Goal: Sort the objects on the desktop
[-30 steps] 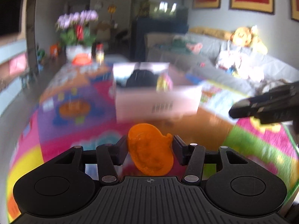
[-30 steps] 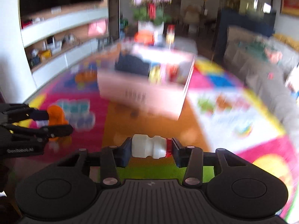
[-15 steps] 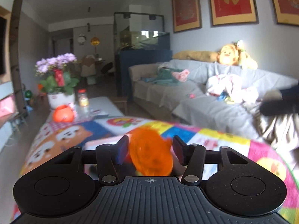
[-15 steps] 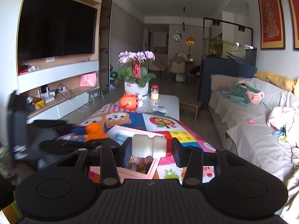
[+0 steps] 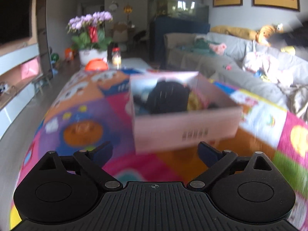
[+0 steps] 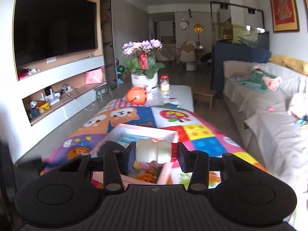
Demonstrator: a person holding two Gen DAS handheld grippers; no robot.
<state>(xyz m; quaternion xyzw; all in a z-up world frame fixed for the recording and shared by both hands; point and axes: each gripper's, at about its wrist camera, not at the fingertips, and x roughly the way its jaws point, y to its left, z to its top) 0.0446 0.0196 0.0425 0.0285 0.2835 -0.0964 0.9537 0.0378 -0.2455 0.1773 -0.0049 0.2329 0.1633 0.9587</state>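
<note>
In the left wrist view my left gripper (image 5: 154, 150) faces the near wall of an open pink box (image 5: 184, 132). Its jaws are opening wide and nothing is between them. The box holds a dark bundle (image 5: 167, 98) and other small things, all blurred. In the right wrist view my right gripper (image 6: 156, 155) is shut on a small white bottle (image 6: 152, 152) with a red cap, held sideways above the pink box (image 6: 146, 130). Something orange (image 6: 144, 177) lies in the box under the bottle.
The box stands on a low table under a bright patchwork cloth (image 6: 202, 134). At the table's far end are a pot of purple flowers (image 6: 144, 79), an orange pumpkin bucket (image 6: 137, 95) and a jar (image 6: 164, 83). A grey sofa (image 6: 269, 115) runs along the right.
The orange toy has left my left gripper, whose jaws have spread wide, and that gripper has drawn back from over the box. My right gripper has risen over the box with the bottle.
</note>
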